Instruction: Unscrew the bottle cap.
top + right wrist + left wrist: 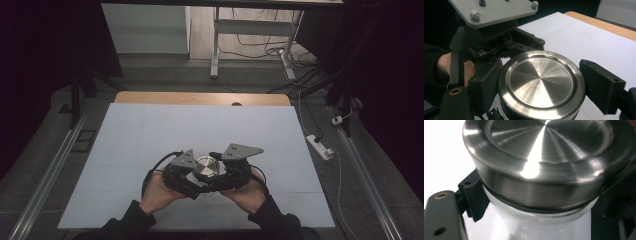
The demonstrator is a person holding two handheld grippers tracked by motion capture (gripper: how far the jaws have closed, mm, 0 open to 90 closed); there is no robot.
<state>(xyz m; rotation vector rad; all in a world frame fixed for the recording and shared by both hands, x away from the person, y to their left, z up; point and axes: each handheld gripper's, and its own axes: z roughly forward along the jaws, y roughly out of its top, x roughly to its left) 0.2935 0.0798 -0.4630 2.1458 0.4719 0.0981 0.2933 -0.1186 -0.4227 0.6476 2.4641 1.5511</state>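
Steel-lidded glass jar [206, 170] near the front edge of the pale sheet [150, 135] covering the table, held between both hands, brushed metal lid [541, 82] up. Left gripper [182, 175] clamped on the clear body just under the lid's black seal, black jaws pressed to either side in the left gripper view; right gripper [227, 172] closed on the lid itself, pads tight against the rim on opposite sides in the right gripper view. Farther off, bare wooden table edge [200, 97], then white desk legs [215, 40] and cables [260, 47] on the floor.
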